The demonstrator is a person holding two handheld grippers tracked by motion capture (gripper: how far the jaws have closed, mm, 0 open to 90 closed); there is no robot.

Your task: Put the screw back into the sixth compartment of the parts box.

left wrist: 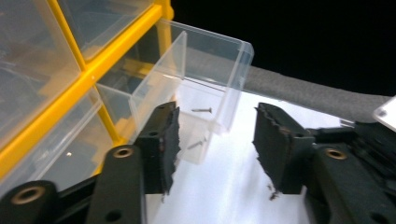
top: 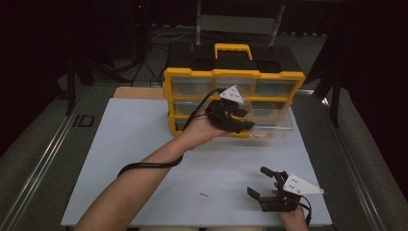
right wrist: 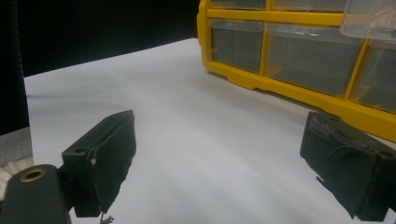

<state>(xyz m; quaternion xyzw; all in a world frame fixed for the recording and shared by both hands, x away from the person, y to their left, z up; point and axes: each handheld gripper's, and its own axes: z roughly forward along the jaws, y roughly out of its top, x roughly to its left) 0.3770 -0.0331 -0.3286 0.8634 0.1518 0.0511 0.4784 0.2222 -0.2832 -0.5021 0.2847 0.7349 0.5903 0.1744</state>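
The clear drawer stands pulled out of the bottom row of the yellow organizer, its long axis running out of the cabinet toward the person, two small screws lying on its floor. The left gripper is directly before the drawer front, jaws parted to a middling gap with nothing between them (pads off the plastic). The right gripper rests well apart at the near edge of the white mat, jaws wide and empty. A loose screw lies near it; open mat surrounds it, so the right hand is judged nearer.
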